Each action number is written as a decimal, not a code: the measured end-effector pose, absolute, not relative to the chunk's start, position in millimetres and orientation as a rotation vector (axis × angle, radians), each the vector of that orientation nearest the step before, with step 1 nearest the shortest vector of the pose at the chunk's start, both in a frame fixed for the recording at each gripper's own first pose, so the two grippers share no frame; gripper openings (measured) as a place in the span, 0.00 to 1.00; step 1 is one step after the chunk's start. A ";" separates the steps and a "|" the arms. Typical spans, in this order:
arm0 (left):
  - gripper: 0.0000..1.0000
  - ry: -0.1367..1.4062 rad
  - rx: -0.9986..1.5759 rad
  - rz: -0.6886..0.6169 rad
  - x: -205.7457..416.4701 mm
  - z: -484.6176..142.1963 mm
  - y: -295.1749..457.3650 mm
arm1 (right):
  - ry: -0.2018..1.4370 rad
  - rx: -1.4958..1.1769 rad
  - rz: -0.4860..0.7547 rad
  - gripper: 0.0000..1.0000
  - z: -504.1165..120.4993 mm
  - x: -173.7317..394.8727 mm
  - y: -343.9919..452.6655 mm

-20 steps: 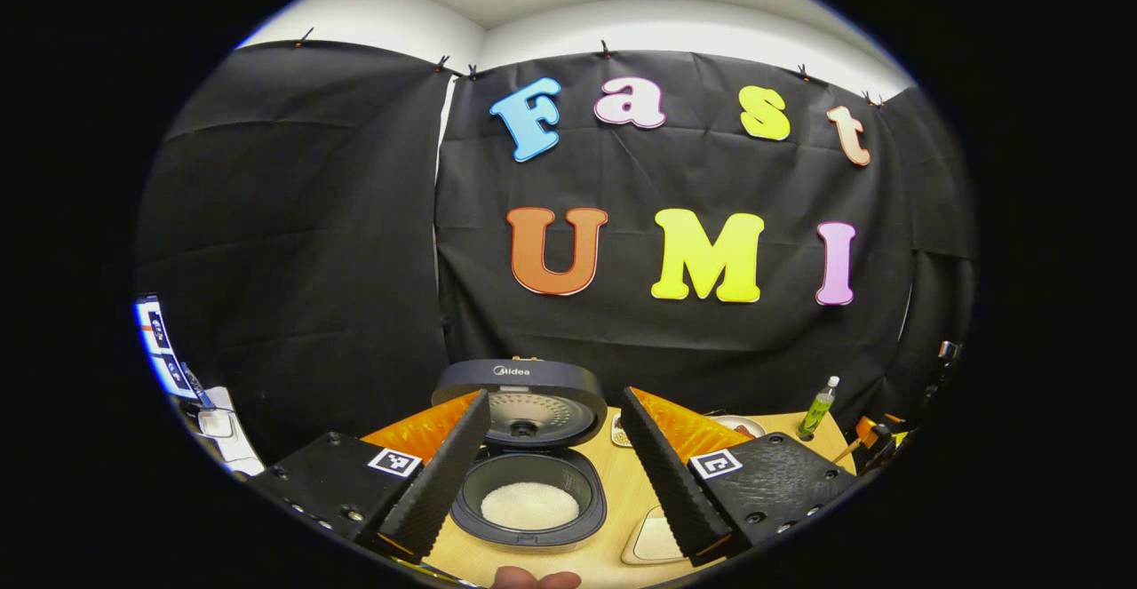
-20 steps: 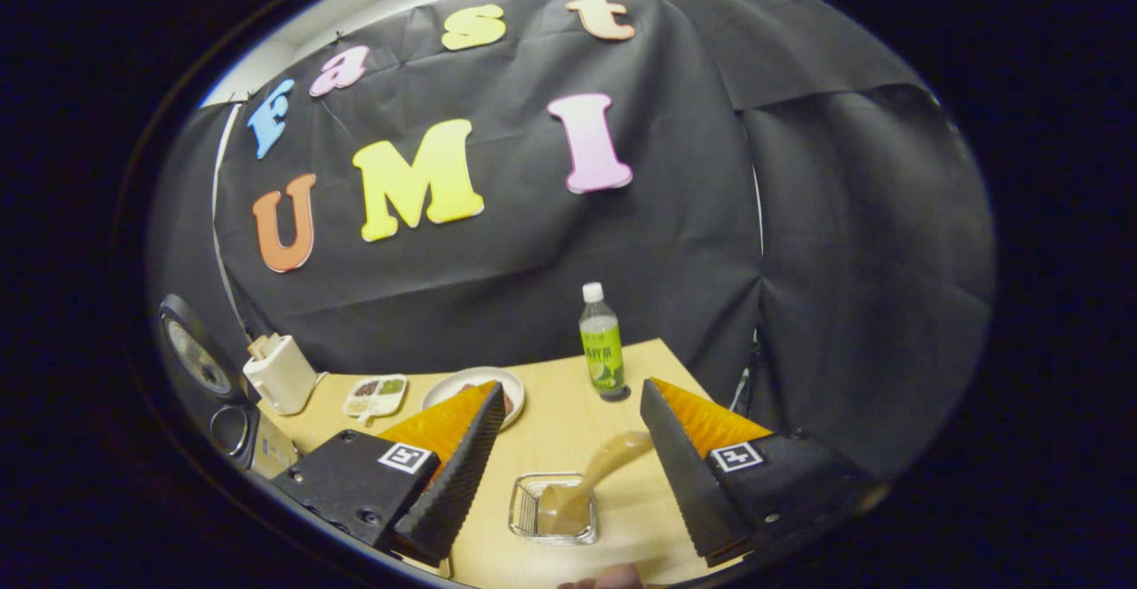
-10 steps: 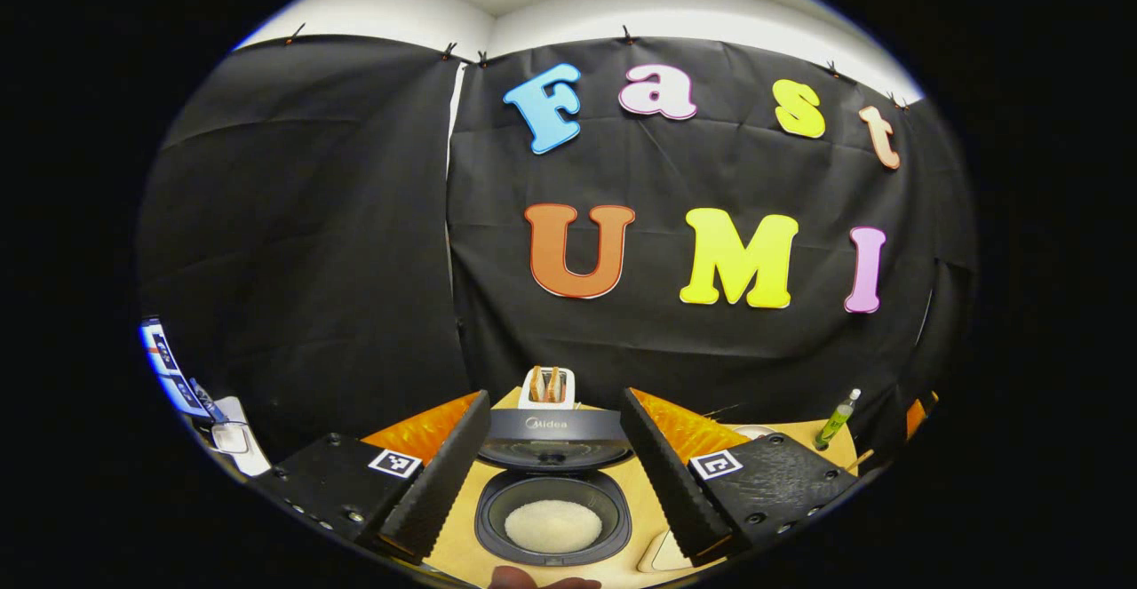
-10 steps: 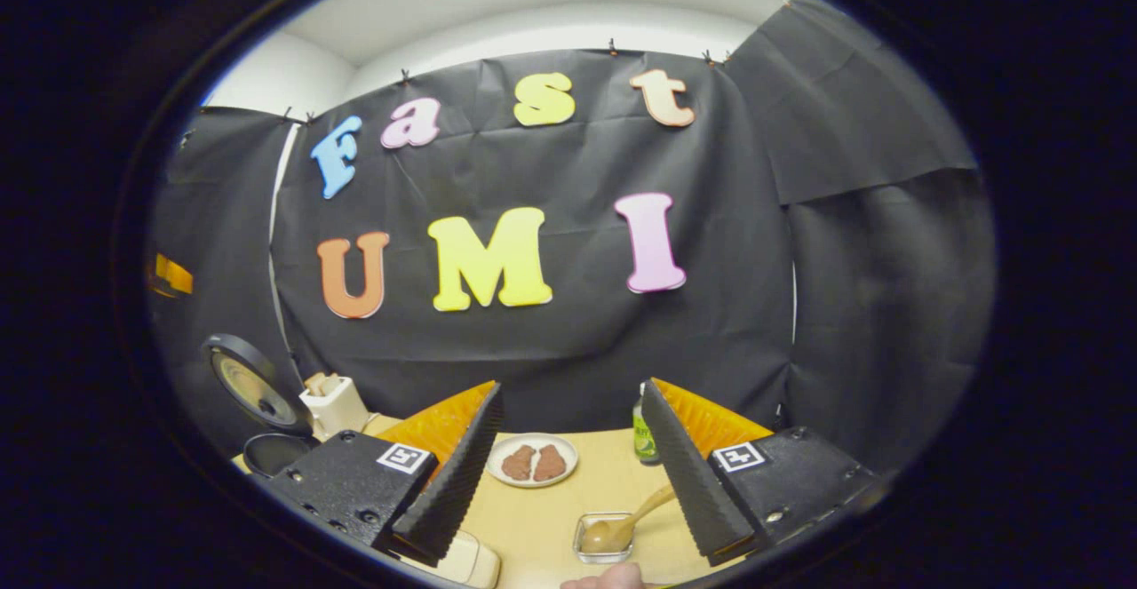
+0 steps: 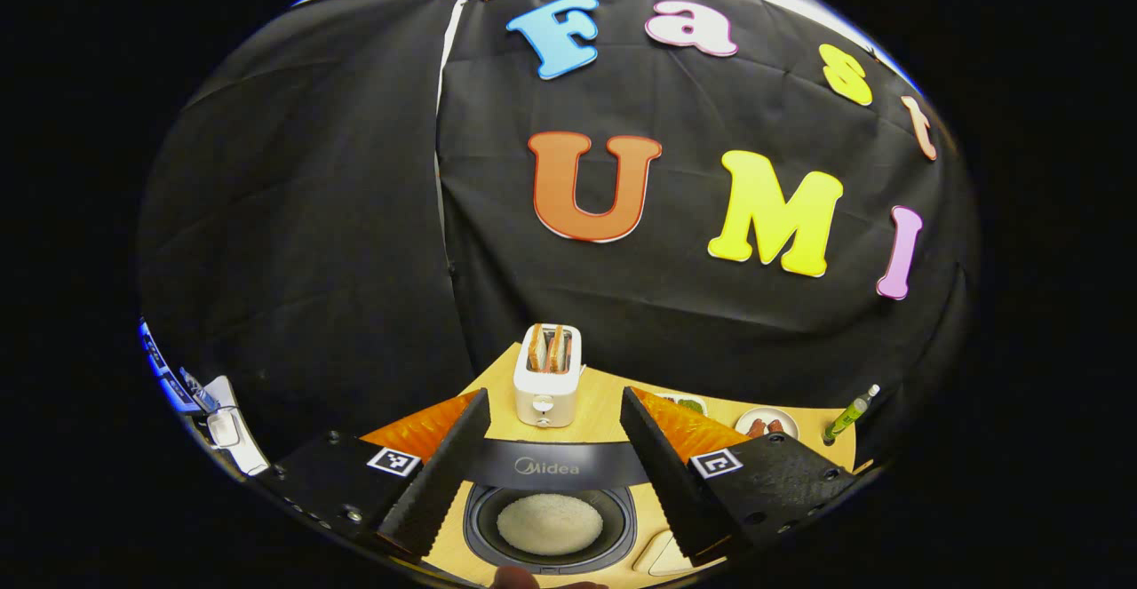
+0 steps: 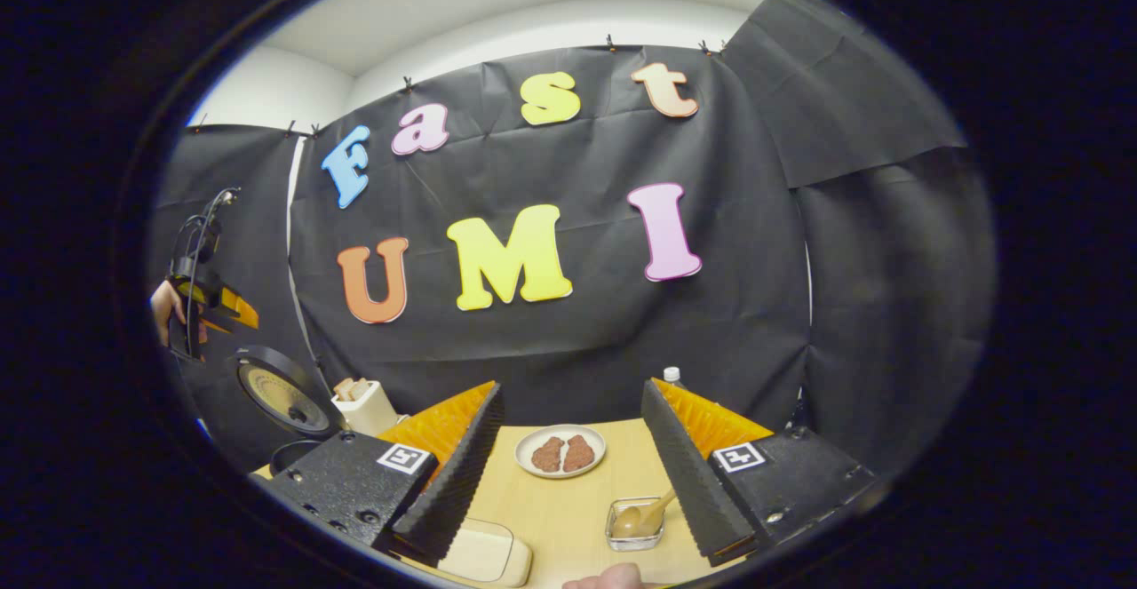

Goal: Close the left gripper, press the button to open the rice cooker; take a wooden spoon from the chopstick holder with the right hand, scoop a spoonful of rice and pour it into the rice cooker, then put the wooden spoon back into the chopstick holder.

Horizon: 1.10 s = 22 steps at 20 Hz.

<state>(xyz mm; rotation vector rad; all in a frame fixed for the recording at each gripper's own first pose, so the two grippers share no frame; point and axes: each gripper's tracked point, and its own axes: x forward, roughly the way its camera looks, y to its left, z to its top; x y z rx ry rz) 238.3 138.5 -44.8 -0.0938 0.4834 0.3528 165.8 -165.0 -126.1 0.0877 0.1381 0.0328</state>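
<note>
The brand name "Midea" stands in pale letters on the dark raised lid of the open rice cooker; no other text is legible.

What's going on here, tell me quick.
A person holds tongs in each hand at a wooden table. The rice cooker lies open with rice inside, framed by the open left tongs. The right tongs are open and empty; the wooden spoon sits in its holder just ahead. The task looks about finished.
</note>
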 end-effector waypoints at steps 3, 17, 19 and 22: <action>0.95 0.557 -0.114 0.349 242.1 -61.4 137.3 | 0.131 0.072 0.035 1.00 -123.1 165.6 -166.1; 0.96 0.622 -0.181 0.308 169.3 -109.4 107.3 | 0.138 0.053 0.158 1.00 -114.0 139.5 -113.9; 0.95 0.610 -0.171 0.293 150.2 -122.9 99.1 | 0.129 0.029 0.162 1.00 -108.8 125.3 -104.3; 0.95 0.602 -0.170 0.277 126.4 -145.9 90.1 | 0.140 -0.028 0.171 1.00 -101.5 103.5 -95.3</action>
